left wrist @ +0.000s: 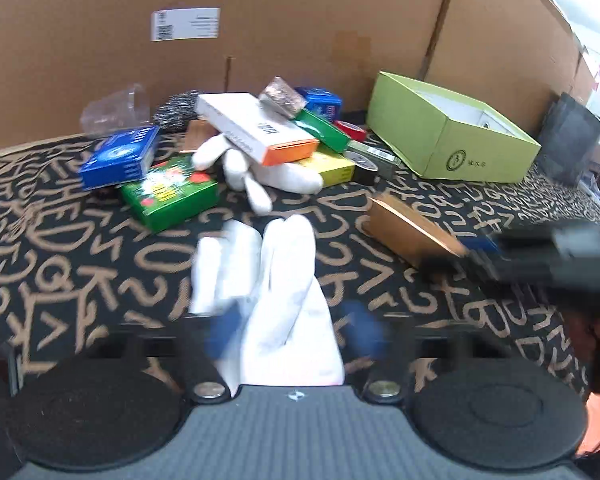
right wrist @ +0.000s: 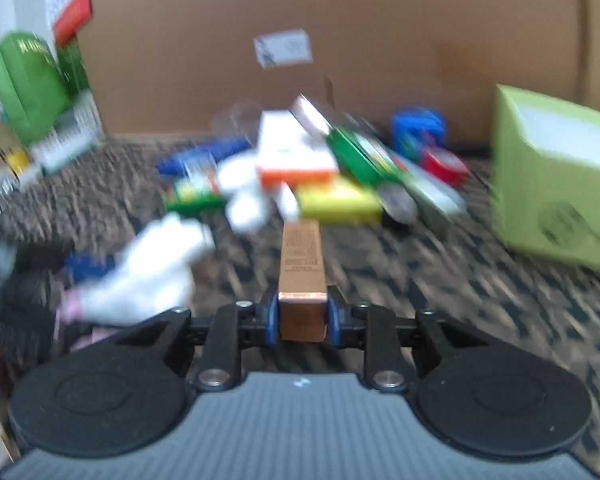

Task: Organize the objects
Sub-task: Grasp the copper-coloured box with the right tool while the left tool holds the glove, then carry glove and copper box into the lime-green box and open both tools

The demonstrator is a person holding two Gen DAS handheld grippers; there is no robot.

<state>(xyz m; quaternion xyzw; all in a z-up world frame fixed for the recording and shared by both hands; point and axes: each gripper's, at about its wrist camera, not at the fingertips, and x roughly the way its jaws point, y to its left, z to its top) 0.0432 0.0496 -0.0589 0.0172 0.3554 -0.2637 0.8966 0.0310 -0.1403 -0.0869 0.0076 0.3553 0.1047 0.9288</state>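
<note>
1. The right gripper (right wrist: 302, 316) has its jaws clamped on the near end of a copper-coloured box (right wrist: 302, 272), with a blue pad pressed against each side; the box points away from the camera over the tabletop (right wrist: 420, 280).
2. The left gripper (left wrist: 296, 334) has its jaws drawn in narrow on a white glove (left wrist: 272, 292). Its blue fingers are blurred, but the glove sits between them, with its fingers spreading forward over the patterned cloth.
3. Seen from the left wrist, the copper-coloured box (left wrist: 412, 232) hangs to the right of the glove, with the right gripper (left wrist: 480, 252) at its near end.
4. Behind them lies a heap: a second white glove (left wrist: 260, 172), a white and orange box (left wrist: 256, 128), a green box (left wrist: 168, 192) and a blue box (left wrist: 120, 156).
5. An open lime-green box (left wrist: 452, 136) stands to the right of the heap, against a cardboard wall (left wrist: 300, 20).
</note>
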